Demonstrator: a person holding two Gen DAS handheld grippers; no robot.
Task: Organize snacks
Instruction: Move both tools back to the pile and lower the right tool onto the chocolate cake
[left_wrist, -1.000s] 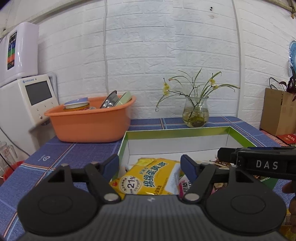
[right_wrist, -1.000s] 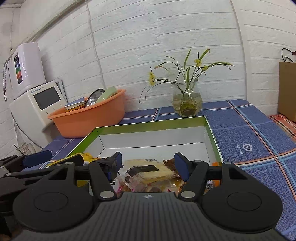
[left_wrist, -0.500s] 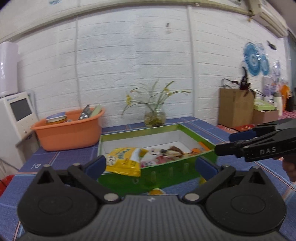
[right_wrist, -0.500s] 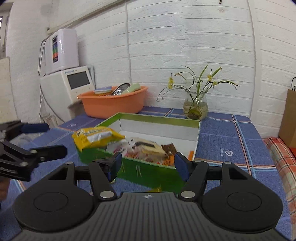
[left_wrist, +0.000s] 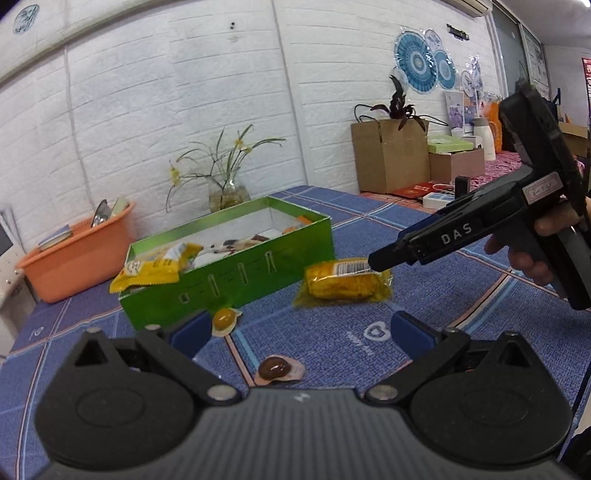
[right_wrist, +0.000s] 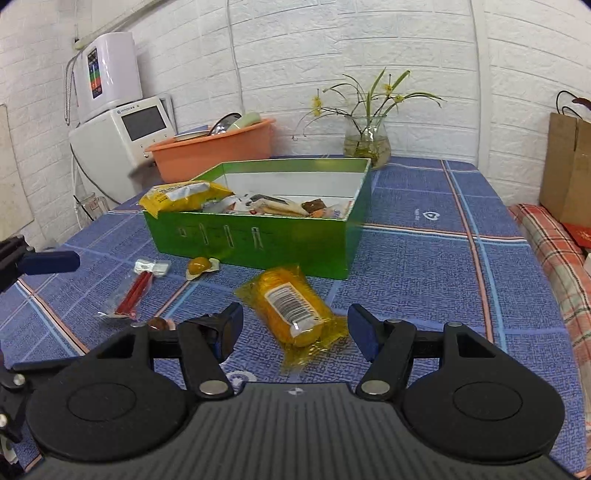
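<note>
A green box (left_wrist: 236, 273) (right_wrist: 258, 236) on the blue cloth holds several snack packets; a yellow bag (left_wrist: 159, 264) (right_wrist: 184, 194) hangs over its near left corner. In front of it lie a yellow wrapped cake (left_wrist: 345, 282) (right_wrist: 291, 310), a small yellow jelly cup (left_wrist: 223, 319) (right_wrist: 199, 266), a brown jelly cup (left_wrist: 275, 369) and a packet of red sticks (right_wrist: 136, 291). My left gripper (left_wrist: 295, 332) is open above the cloth, the brown cup between its fingers' line. My right gripper (right_wrist: 295, 332) is open with the yellow cake's near end between its fingertips, pads apart from it.
An orange basin (left_wrist: 74, 254) (right_wrist: 214, 151) with dishes stands behind the box, beside a white appliance (right_wrist: 122, 136). A glass vase with flowers (right_wrist: 365, 140) stands at the wall. Brown cardboard boxes (left_wrist: 391, 155) and a paper bag (right_wrist: 569, 170) stand to the right.
Both grippers have pulled back from the box, leaving the yellow bag on its corner. The left jaws opened wider. Loose snacks on the cloth have come into view.
</note>
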